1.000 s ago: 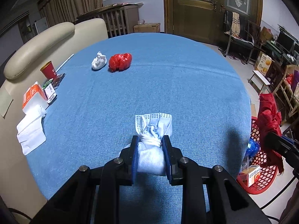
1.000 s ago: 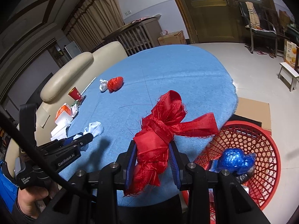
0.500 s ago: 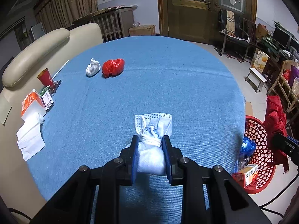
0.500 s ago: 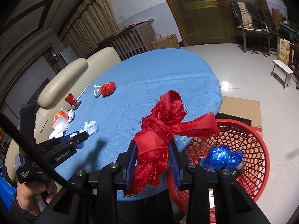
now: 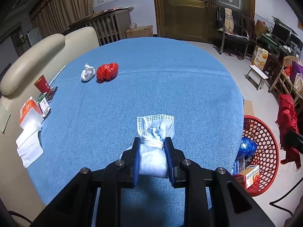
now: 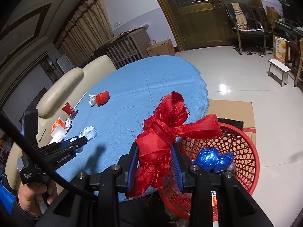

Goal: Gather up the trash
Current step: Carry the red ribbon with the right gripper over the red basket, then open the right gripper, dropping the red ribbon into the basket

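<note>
My left gripper [image 5: 153,145] is shut on a bundled white face mask [image 5: 154,132], held above the blue table [image 5: 151,79]. My right gripper [image 6: 154,151] is shut on a knotted red ribbon [image 6: 162,126] at the table's edge, over the near rim of the red mesh basket [image 6: 246,151]. The basket stands on the floor and holds a blue crumpled bag [image 6: 214,159]; it also shows in the left wrist view [image 5: 265,151]. A red crumpled bag [image 5: 107,71] and a white wad [image 5: 87,73] lie on the table's far left.
A red paper cup [image 5: 42,84], an orange box [image 5: 28,109], small packets and white tissues [image 5: 28,143] sit along the table's left edge by a cream sofa [image 5: 32,56]. Flat cardboard [image 6: 233,109] lies on the floor behind the basket. A white stool [image 6: 278,71] stands farther off.
My right gripper has carried the red ribbon rightward from over the table toward the basket. My left gripper has risen a little with the mask still held.
</note>
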Demonstrator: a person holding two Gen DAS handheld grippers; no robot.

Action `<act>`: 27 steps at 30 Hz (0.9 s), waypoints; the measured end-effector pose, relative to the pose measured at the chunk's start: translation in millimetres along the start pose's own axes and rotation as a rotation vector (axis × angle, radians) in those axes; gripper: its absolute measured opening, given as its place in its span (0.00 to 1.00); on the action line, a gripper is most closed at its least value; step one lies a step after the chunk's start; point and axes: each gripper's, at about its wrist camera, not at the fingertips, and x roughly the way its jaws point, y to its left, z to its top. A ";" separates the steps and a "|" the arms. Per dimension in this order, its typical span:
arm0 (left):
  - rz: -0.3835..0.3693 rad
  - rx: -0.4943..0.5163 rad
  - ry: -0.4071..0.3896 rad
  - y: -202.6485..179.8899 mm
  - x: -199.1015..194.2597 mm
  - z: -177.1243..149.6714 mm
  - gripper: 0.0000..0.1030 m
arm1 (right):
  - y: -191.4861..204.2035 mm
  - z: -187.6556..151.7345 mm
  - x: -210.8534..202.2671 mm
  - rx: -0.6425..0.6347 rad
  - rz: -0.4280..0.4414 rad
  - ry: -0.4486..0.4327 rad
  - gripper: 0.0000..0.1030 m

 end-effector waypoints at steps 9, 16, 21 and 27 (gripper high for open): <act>-0.013 0.045 -0.009 -17.7 -1.6 6.8 0.25 | -14.7 3.6 -13.8 0.014 -0.021 -0.026 0.35; -0.026 0.079 -0.021 -32.0 -3.6 13.3 0.25 | -33.7 5.2 -24.1 0.030 -0.057 -0.036 0.35; -0.052 0.113 -0.028 -51.4 -7.0 18.9 0.25 | -50.2 7.1 -29.8 0.045 -0.090 -0.041 0.35; -0.086 0.158 -0.038 -75.2 -11.7 24.2 0.25 | -65.7 1.6 -28.5 0.059 -0.120 -0.019 0.35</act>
